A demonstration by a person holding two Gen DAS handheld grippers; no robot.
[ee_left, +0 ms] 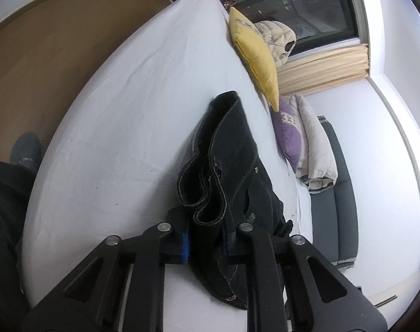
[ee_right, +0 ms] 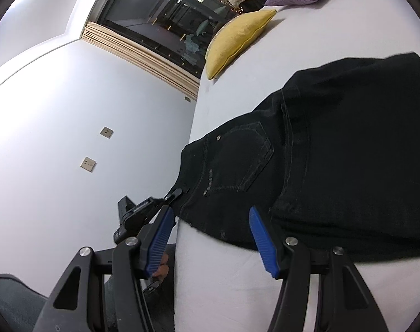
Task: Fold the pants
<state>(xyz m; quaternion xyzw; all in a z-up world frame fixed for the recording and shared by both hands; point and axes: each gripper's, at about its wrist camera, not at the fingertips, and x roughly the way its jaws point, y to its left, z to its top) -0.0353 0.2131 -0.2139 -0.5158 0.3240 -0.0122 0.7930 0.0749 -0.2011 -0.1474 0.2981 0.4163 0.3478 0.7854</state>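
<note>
Black denim pants [ee_left: 232, 171] lie folded on the white bed [ee_left: 126, 110]. In the left wrist view my left gripper [ee_left: 205, 239] is shut on the pants at the hem and waist end, fabric bunched between the blue pads. In the right wrist view the pants [ee_right: 306, 152] lie flat with a back pocket up, near the bed's edge. My right gripper [ee_right: 212, 235] is open, its blue pads [ee_right: 160, 238] apart just short of the waistband, touching nothing. The other gripper's black frame [ee_right: 143, 210] shows at the pants' corner.
A yellow pillow [ee_left: 257, 58] and a purple pillow [ee_left: 288, 135] lie along the bed's far side, with a beige puffer jacket [ee_left: 279, 38] and a window behind. A grey sofa [ee_left: 340, 193] stands beside the bed. A white wall with sockets [ee_right: 88, 163] is on the left of the right wrist view.
</note>
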